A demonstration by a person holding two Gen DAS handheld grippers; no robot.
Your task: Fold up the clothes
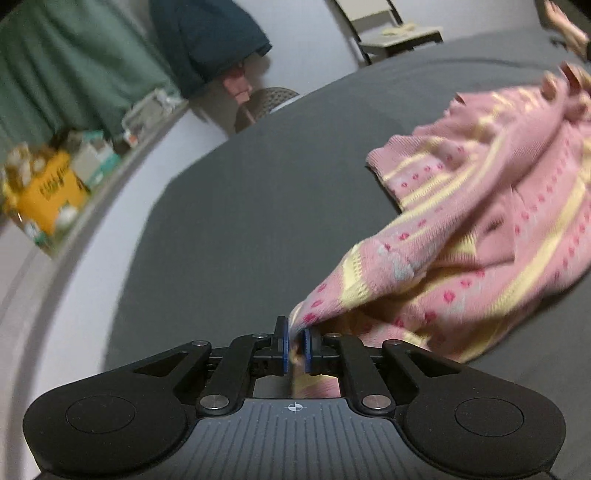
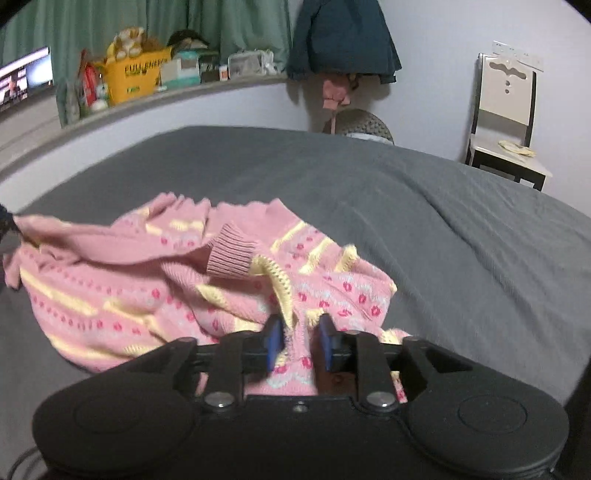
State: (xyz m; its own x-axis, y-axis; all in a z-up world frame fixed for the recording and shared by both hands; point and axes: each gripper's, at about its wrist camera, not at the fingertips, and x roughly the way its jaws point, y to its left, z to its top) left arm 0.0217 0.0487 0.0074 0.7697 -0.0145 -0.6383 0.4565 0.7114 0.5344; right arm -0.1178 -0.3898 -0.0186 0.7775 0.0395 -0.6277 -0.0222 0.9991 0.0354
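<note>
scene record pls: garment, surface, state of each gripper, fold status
garment: pink knit sweater, yellow stripes, red dots, crumpled
surface: grey bed sheet
left gripper: shut on a sweater edge
right gripper: fingers apart, sweater fabric between them, not pinched
fold status: not folded; a ribbed cuff lies on top of the heap

I look across a bed (image 2: 424, 206) under a dark grey sheet, set against pale lilac-white walls (image 2: 436, 66). A curved ledge (image 2: 177, 94) along the far wall carries a yellow bin (image 2: 135, 79), boxes and a soft toy, with green curtains (image 2: 240, 26) above. A dark teal coat (image 2: 343, 40) hangs in the corner (something pink dangles beneath it). A white chair (image 2: 506, 122) with black legs stands against the wall, and a lit screen (image 2: 26, 77) glows far left.
</note>
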